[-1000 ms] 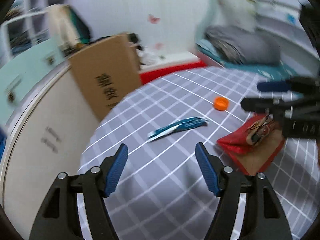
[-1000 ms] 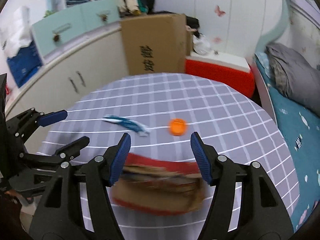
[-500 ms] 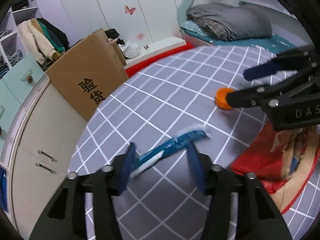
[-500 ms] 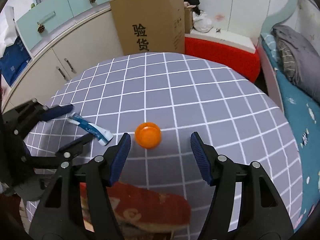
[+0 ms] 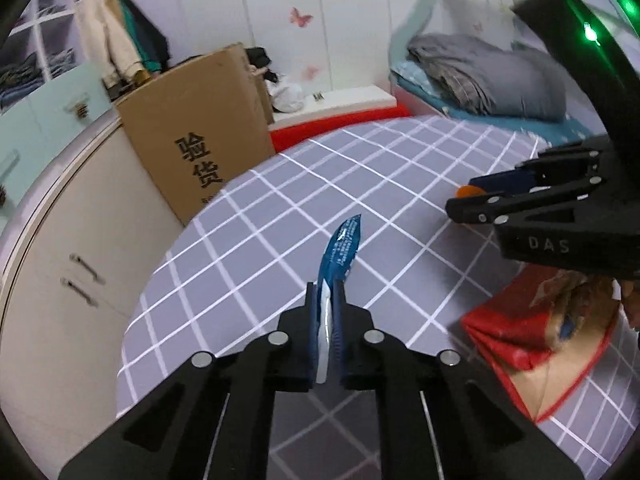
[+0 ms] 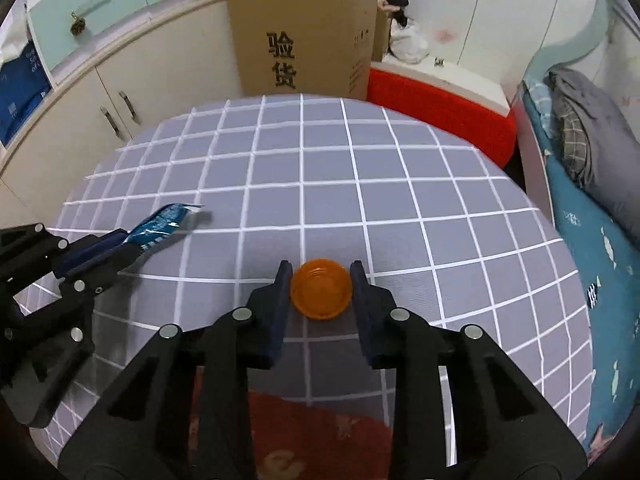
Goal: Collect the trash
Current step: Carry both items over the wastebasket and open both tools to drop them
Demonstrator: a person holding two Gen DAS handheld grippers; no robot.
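While the left claw (image 5: pixel 326 300) pinched the crinkled blue foil wrapper (image 5: pixel 340 248) at the desk's (image 6: pixel 360 184) near left, the right claw (image 6: pixel 321 276) was closing around the round orange plastic cap (image 6: pixel 321 294), its pads at both sides. Only the left view showed the red paper bag's (image 5: pixel 520 344) open mouth; the right view alone showed the cap whole.

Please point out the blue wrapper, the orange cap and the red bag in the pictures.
wrapper (image 5: pixel 342 246), left wrist view, its printed upper half.
cap (image 6: pixel 321 294), right wrist view, its open middle.
bag (image 5: pixel 516 330), left wrist view, its red side.
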